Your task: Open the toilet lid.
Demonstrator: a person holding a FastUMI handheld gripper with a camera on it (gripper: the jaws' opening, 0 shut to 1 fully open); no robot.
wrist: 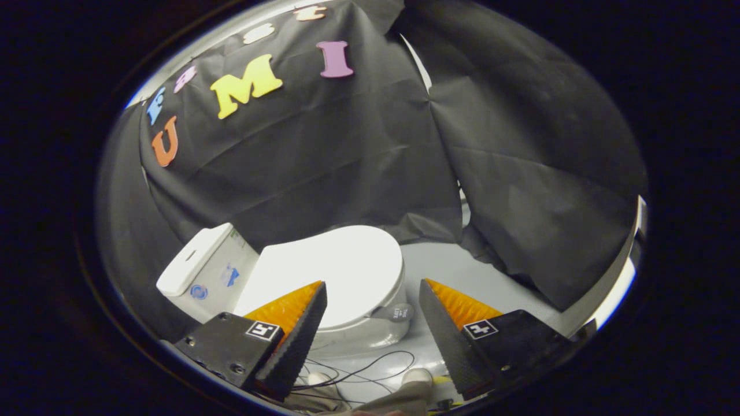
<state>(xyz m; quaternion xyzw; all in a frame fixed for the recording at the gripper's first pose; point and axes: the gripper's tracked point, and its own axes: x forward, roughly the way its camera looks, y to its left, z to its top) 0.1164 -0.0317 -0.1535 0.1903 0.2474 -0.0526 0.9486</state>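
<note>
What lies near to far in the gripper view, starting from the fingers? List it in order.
Open gripper with nothing between its fingers → thin dark cables on the floor → closed toilet lid with a small tab at its front edge → black cloth wall.

Gripper-mounted fisheye view, tilted, from above and near, down along the fingers [300,335] toward the toilet [341,277].
</note>
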